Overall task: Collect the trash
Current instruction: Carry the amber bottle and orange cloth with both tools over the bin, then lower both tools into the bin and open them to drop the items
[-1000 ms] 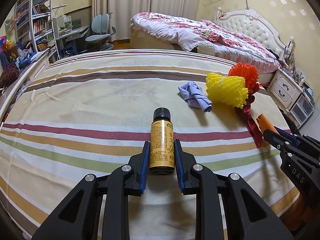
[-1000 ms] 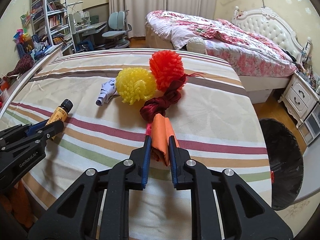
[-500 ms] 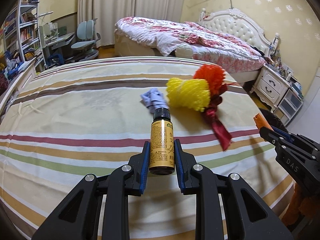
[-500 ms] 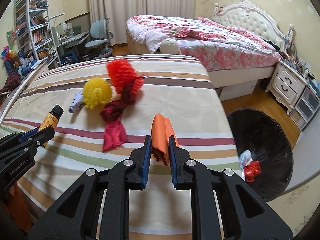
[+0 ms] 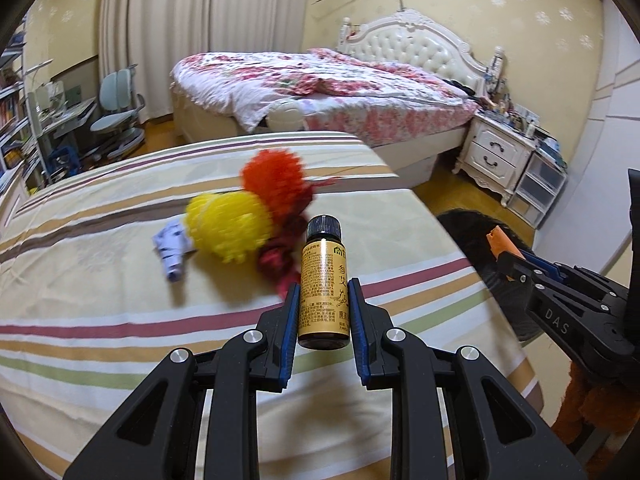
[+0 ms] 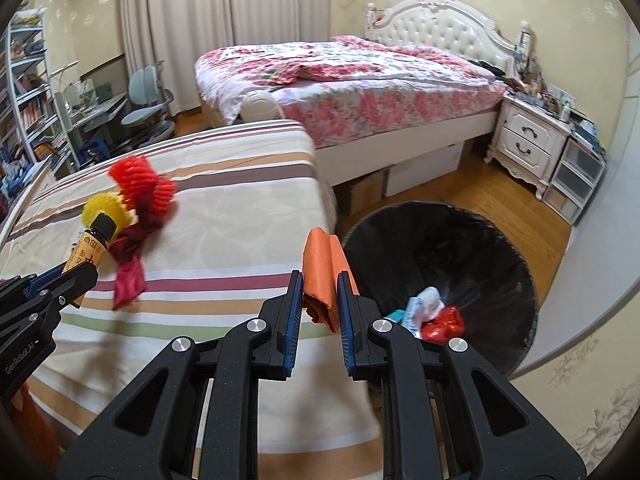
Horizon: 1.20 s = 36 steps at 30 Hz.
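Observation:
My left gripper point(image 5: 323, 298) is shut on a small amber bottle point(image 5: 323, 280) with a black cap and holds it above the striped bedspread point(image 5: 100, 280). My right gripper point(image 6: 319, 286) is shut on a folded orange paper point(image 6: 322, 268), near the bedspread's right edge and left of the black trash bin point(image 6: 460, 256). The bin holds red, white and teal scraps point(image 6: 430, 314). The bottle also shows in the right wrist view point(image 6: 90, 246). The orange paper shows in the left wrist view point(image 5: 500, 242), over the bin point(image 5: 464, 220).
On the bedspread lie a yellow foam net point(image 5: 228, 228), an orange-red foam net point(image 5: 276, 180), a dark red ribbon point(image 5: 280, 264) and a crumpled lilac paper point(image 5: 172, 248). A floral bed point(image 6: 360, 76) and a white nightstand point(image 6: 528, 140) stand beyond.
Both grippers have swung right with their loads. The bin has come into fuller view beside my right gripper. Both grips are unchanged.

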Tool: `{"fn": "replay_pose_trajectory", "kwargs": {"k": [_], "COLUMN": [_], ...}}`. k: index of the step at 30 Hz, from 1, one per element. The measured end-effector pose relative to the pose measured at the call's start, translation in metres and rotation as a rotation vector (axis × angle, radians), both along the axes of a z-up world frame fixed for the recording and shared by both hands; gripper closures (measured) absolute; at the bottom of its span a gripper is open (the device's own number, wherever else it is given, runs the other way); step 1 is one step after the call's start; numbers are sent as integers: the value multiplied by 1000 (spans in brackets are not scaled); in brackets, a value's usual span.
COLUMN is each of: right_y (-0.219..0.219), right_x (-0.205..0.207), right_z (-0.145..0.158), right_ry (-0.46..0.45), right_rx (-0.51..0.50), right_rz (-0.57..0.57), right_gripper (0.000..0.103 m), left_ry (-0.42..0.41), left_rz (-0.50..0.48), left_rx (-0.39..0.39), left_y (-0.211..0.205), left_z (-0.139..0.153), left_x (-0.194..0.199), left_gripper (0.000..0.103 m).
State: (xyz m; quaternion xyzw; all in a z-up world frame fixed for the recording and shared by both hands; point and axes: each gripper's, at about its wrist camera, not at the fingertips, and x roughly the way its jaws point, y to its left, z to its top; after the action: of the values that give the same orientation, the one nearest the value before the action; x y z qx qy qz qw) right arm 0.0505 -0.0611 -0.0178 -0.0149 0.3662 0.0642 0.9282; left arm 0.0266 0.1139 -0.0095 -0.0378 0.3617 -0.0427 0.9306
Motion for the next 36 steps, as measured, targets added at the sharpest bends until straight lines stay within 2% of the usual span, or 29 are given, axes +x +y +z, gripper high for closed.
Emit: {"fn": "replay_pose_trajectory", "kwargs": {"k": [10, 16, 36], "right_y": [-59, -84, -129], "right_x": [12, 19, 37], "right_z": [-8, -16, -28], "right_ry": [-4, 4, 20], "right_rx": [16, 17, 45], "right_rz": [-123, -168, -231], "right_gripper": [86, 86, 86], "left_ry": [-15, 0, 12], "left_rz": [-137, -187, -225], "left_rx": [26, 42, 102], "left_y": [-81, -120, -171], "left_z": [0, -7, -20], "left_x": [24, 40, 72], "left_gripper": [78, 78, 78]}}
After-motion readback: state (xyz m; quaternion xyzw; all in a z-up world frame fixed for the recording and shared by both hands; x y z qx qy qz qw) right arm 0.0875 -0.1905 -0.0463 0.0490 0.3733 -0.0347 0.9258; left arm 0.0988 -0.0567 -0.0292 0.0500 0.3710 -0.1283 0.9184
